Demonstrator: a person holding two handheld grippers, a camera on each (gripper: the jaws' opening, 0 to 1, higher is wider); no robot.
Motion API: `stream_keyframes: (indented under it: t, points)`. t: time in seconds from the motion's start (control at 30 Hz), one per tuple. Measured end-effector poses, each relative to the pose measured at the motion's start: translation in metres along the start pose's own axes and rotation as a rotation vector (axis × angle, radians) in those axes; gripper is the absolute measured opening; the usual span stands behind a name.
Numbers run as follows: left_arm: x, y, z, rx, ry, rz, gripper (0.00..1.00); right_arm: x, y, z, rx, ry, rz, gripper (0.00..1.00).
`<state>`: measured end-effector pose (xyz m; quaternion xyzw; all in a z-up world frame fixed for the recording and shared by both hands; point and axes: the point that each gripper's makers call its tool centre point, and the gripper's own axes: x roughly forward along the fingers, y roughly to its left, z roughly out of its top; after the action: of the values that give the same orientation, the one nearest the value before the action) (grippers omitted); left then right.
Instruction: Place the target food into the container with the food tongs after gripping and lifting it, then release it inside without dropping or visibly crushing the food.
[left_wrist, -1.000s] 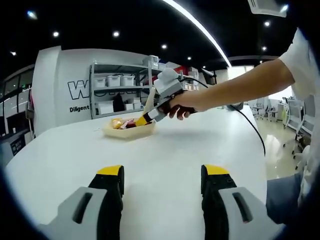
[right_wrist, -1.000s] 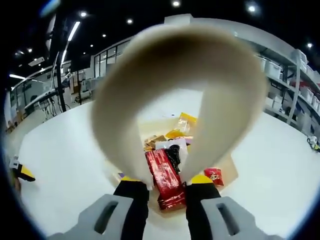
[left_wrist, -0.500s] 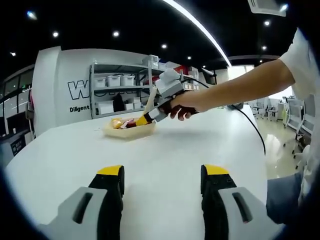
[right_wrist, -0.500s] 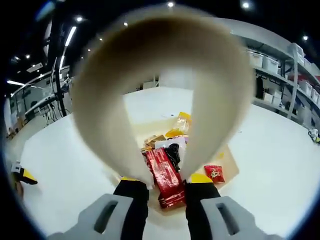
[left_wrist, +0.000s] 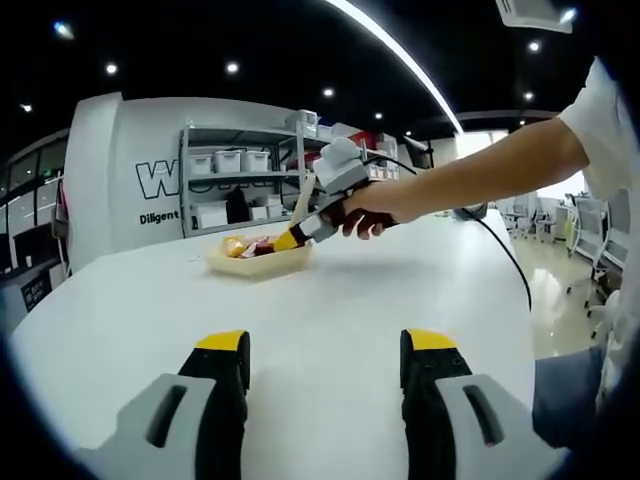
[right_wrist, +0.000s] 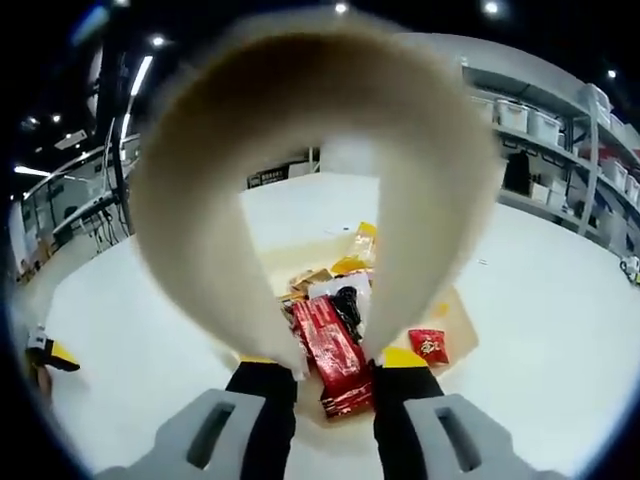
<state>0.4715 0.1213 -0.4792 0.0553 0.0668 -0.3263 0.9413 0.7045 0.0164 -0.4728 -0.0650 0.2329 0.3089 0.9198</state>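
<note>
My right gripper is shut on cream food tongs, whose bent end looms large close to the camera. The two tong arms run down on either side of a long red snack packet. That packet lies in a shallow cream tray with a yellow packet, a small red packet and other snacks. In the left gripper view, a hand holds the right gripper tipped down over the tray. My left gripper hovers open and empty above the white table.
The white table stretches wide around the tray. Shelves with white bins stand behind it. A black cable trails from the person's arm across the table's right side. The left gripper's yellow tip peeks in at the edge.
The tongs' loop has drifted a little to the left in the right gripper view. The red packet and tray stay put. The left gripper has not moved.
</note>
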Motion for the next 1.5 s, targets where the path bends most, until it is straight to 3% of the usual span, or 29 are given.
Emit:
stream_keyframes:
  t: [0.13, 0.37, 0.67, 0.87, 1.0, 1.13, 1.27, 1.5]
  points:
    - [0.000, 0.000, 0.001, -0.005, -0.006, -0.001, 0.60, -0.003, -0.002, 0.002, 0.065, -0.004, 0.004, 0.24]
    - [-0.001, -0.003, 0.002, -0.005, -0.008, -0.007, 0.60, -0.024, -0.002, 0.019, 0.058, -0.055, 0.005, 0.24]
    - [0.000, -0.001, 0.002, -0.006, -0.012, -0.007, 0.60, -0.046, -0.001, 0.031, 0.077, -0.068, 0.024, 0.23]
    - [-0.001, 0.000, 0.003, -0.011, -0.015, -0.004, 0.60, -0.061, 0.000, 0.028, 0.060, -0.050, 0.025, 0.22]
    - [-0.001, -0.002, 0.003, -0.004, -0.017, -0.007, 0.60, -0.074, 0.012, 0.029, 0.092, -0.059, 0.072, 0.23]
    - [-0.002, -0.003, 0.004, -0.008, -0.020, -0.013, 0.60, -0.091, 0.025, 0.029, 0.054, -0.064, 0.099, 0.23]
    - [-0.002, -0.004, 0.004, 0.000, -0.019, -0.017, 0.60, -0.099, 0.018, 0.025, 0.014, -0.059, 0.090, 0.23]
    - [-0.002, -0.005, 0.002, 0.002, -0.013, -0.024, 0.60, -0.116, 0.012, 0.004, 0.035, -0.037, 0.088, 0.22]
